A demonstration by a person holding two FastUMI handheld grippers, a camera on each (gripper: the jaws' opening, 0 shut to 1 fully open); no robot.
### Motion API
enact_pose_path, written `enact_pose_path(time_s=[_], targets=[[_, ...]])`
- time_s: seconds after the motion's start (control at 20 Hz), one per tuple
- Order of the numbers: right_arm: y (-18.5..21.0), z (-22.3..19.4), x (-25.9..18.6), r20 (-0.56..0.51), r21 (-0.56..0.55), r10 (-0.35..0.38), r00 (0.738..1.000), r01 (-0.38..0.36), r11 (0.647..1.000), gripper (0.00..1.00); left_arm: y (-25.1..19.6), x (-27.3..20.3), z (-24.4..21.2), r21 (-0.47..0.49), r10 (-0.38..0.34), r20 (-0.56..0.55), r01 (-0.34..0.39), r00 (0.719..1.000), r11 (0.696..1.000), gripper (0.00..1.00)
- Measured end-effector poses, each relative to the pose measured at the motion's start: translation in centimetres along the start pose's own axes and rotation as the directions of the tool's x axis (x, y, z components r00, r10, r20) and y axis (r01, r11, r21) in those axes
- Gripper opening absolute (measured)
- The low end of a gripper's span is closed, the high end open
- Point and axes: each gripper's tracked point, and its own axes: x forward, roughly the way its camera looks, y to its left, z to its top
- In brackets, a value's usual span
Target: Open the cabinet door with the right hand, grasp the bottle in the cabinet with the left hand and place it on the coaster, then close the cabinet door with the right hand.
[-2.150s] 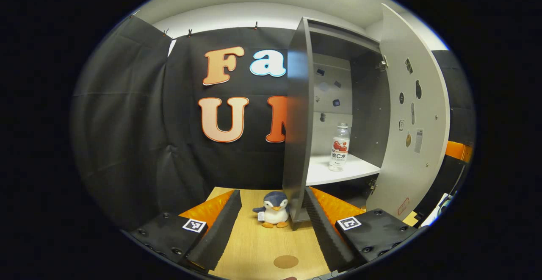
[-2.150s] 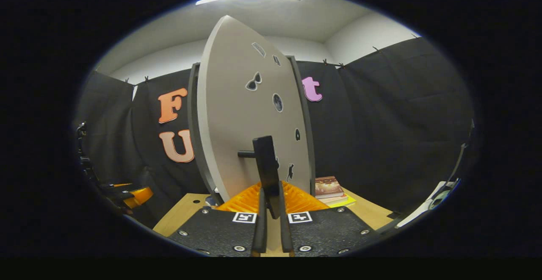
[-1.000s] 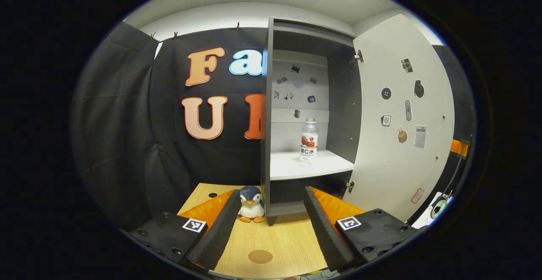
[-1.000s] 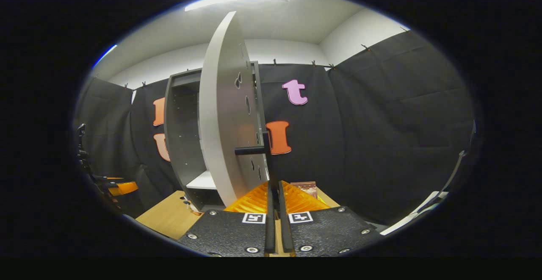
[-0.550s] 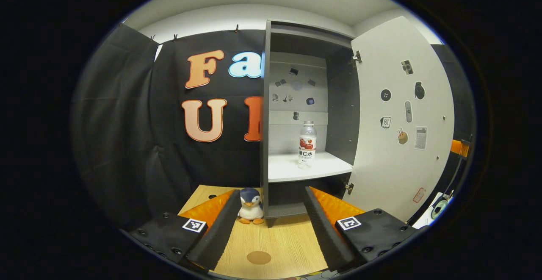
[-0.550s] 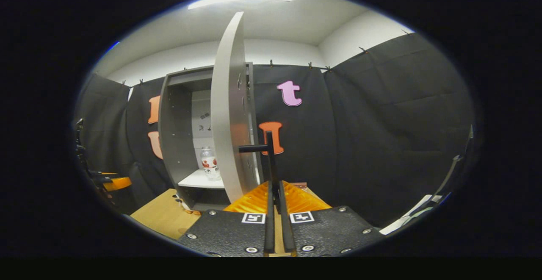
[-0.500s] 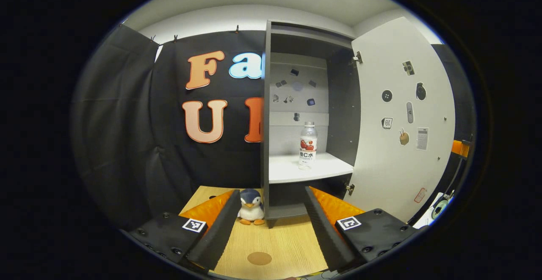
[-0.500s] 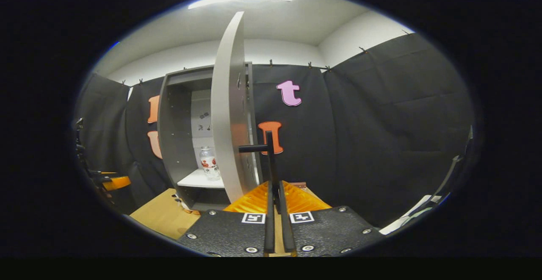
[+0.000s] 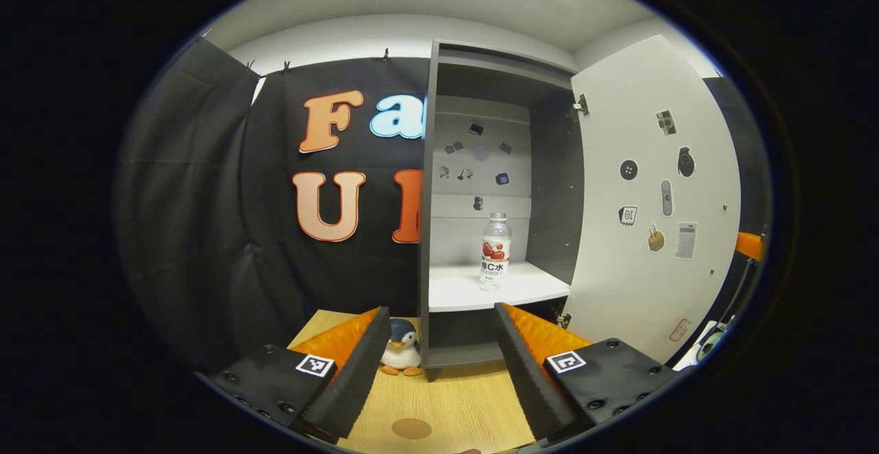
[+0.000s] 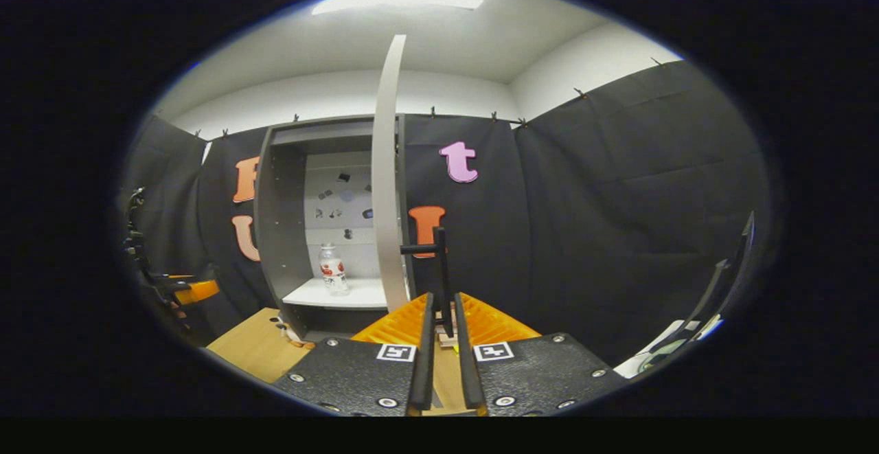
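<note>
The bottle [image 9: 495,251] stands upright on the white shelf [image 9: 481,289] inside the cabinet [image 9: 494,193], long axis vertical, cap up, toward the shelf's right half and clear of the walls. The cabinet door [image 9: 652,193] is swung wide on its right-hand hinges, stickers dotted over its inner face. The left gripper [image 9: 439,365] is spread wide with nothing between its fingers, low in front of the cabinet and well short of the bottle. The right gripper [image 10: 439,344] has its fingers nearly together on either side of the door handle [image 10: 439,275]; whether they press on it I cannot tell. On the wooden table [image 9: 467,406] a round brown coaster [image 9: 411,428] lies flat between the left fingers, and a toy penguin [image 9: 401,347] sits by the cabinet's left foot. Black cloth hangs behind, white ceiling above
</note>
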Motion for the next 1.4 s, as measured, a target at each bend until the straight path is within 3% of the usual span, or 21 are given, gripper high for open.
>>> enact_pose_path(time_s=[0.05, 0.15, 0.2, 0.35, 0.5, 0.6, 0.7, 0.75, 0.8, 1.0, 1.05, 1.1, 1.25, 1.4], targets=[[0.4, 0.3, -0.8, 0.013, -0.004, 0.0, 1.0, 0.0, 1.0, 0.18, -0.2, 0.5, 0.1, -0.002, -0.005, 0.0, 0.005, 1.0, 1.0, 0.97], [1.6, 1.2, -2.3, 0.033, 0.004, 0.006, 0.999, -0.006, 1.0, 0.19, -0.7, 1.6, 0.1, 0.0, -0.017, -0.003, 0.017, 1.0, 1.0, 0.97], [2.3, 1.9, -3.0, 0.051, 0.008, 0.01, 0.999, -0.011, 1.0, 0.27, -1.0, 2.3, 0.0, 0.0, -0.024, -0.004, 0.024, 1.0, 1.0, 0.97], [5.1, 2.8, -4.3, 0.081, 0.038, 0.036, 0.996, -0.039, 0.999, 0.25, -2.5, 5.0, 0.1, 0.004, -0.062, 0.01, 0.062, 0.998, 0.998, 0.96], [7.4, 2.8, -4.3, 0.094, 0.079, 0.033, 0.995, -0.04, 0.996, 0.4, -4.2, 8.8, 0.3, 0.006, -0.106, 0.026, 0.106, 0.994, 0.994, 0.96], [9.4, 3.0, -4.1, 0.107, 0.107, 0.051, 0.993, -0.063, 0.992, 0.56, -5.5, 11.4, 0.8, 0.001, -0.145, 0.042, 0.145, 0.989, 0.989, 0.96], [11.2, 2.7, -3.4, 0.108, 0.112, 0.06, 0.992, -0.072, 0.991, 0.59, -6.6, 14.5, 1.2, 0.011, -0.176, 0.048, 0.176, 0.983, 0.984, 0.96], [11.8, 2.1, -2.9, 0.099, 0.103, 0.055, 0.994, -0.065, 0.993, 0.76, -7.3, 15.8, 1.2, 0.011, -0.195, 0.048, 0.195, 0.98, 0.981, 0.96], [12.4, 1.8, -2.3, 0.086, 0.085, 0.051, 0.995, -0.058, 0.995, 0.74, -7.9, 17.3, 1.3, 0.01, -0.21, 0.046, 0.21, 0.977, 0.978, 0.96], [15.2, 0.9, 0.6, 0.05, 0.066, 0.04, 0.998, -0.043, 0.997, 0.81, -9.7, 22.4, 1.0, 0.023, -0.24, 0.047, 0.24, 0.97, 0.971, 0.96], [15.7, 0.9, 1.2, 0.051, 0.063, 0.041, 0.998, -0.045, 0.997, 0.87, -9.7, 23.6, 0.8, 0.022, -0.235, 0.047, 0.234, 0.971, 0.972, 0.96], [16.0, 0.8, 1.8, 0.048, 0.056, 0.038, 0.998, -0.041, 0.998, 0.82, -10.0, 24.7, 0.5, 0.015, -0.244, 0.044, 0.244, 0.969, 0.97, 0.97], [16.7, 0.0, 3.7, 0.029, 0.068, 0.026, 0.999, -0.028, 0.997, 0.87, -10.5, 27.3, -0.2, 0.02, -0.257, 0.034, 0.257, 0.966, 0.966, 0.97], [17.2, -0.3, 5.0, 0.021, 0.088, 0.016, 1.0, -0.018, 0.996, 0.83, -10.9, 29.2, -0.2, 0.033, -0.266, 0.038, 0.265, 0.963, 0.964, 0.96]])
